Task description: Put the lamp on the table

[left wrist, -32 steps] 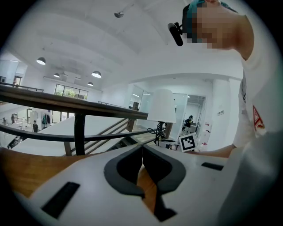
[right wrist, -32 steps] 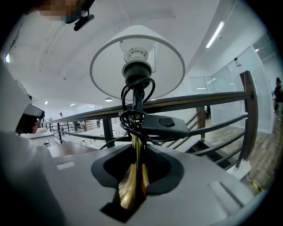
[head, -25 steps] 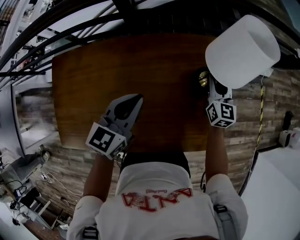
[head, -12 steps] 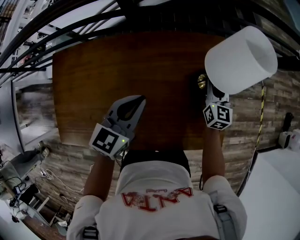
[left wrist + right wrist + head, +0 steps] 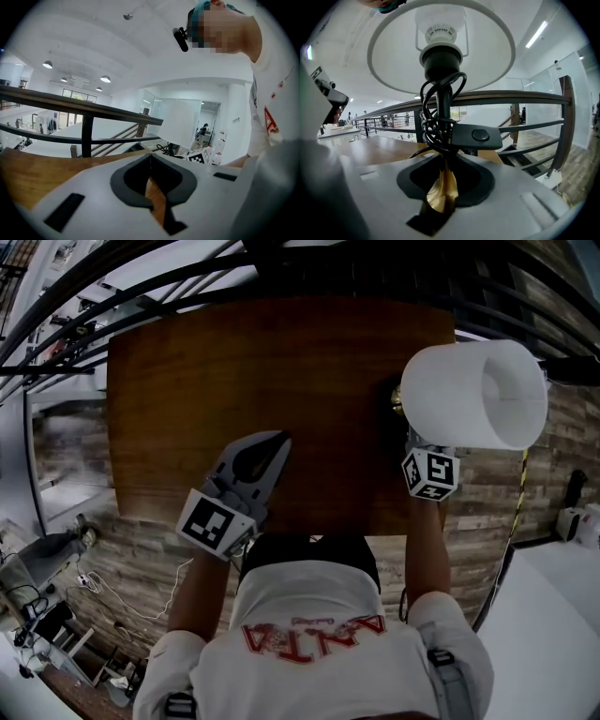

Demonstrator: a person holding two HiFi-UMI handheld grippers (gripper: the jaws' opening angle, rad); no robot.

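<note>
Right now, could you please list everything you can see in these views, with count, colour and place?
table: one, brown wood, under both grippers.
lamp: one, white shade, black stem, brass base, tilted over the table's right side.
cord: one, black, coiled round the lamp stem.
railing: one, dark, beyond the table's far edge.
floor: grey-brown planks, around the table.
left gripper: one, grey, jaws together, empty, over the table's near side.
right gripper: one, grey, jaws clamped on the lamp's brass base.
shirt: one, white with red print, bottom of the head view.
</note>
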